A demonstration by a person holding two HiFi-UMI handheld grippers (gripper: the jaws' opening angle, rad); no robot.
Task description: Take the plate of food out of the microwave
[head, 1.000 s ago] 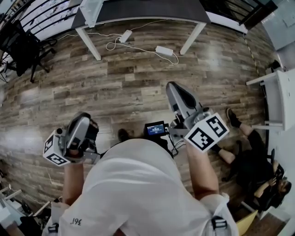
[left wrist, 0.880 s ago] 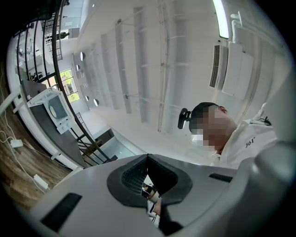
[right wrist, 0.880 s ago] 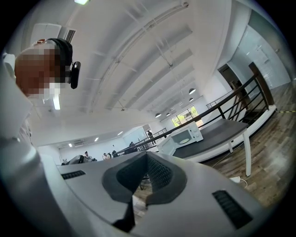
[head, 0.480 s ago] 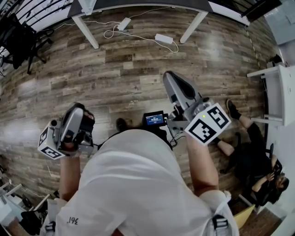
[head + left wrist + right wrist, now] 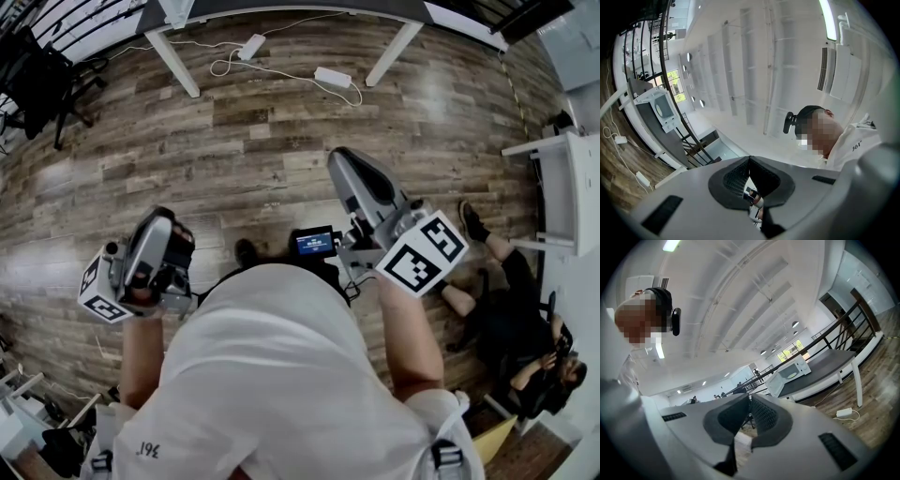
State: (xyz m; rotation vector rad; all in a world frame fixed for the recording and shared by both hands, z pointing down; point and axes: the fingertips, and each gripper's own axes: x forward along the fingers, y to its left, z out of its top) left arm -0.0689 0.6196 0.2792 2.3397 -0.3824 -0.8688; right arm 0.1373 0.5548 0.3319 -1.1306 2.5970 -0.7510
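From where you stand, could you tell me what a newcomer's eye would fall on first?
First come the left gripper and right gripper, both shut and empty, raised in front of the wearer over a wood floor. Next is the white microwave, door open, on a dark table across the room. Another person sits low at the right.

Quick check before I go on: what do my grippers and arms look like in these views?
The left gripper and right gripper have smooth, rounded grey shells, with dark textured pads lining the jaws. Each carries a white cube printed with black square markers: left cube, right cube. The person wears a white short-sleeved shirt.
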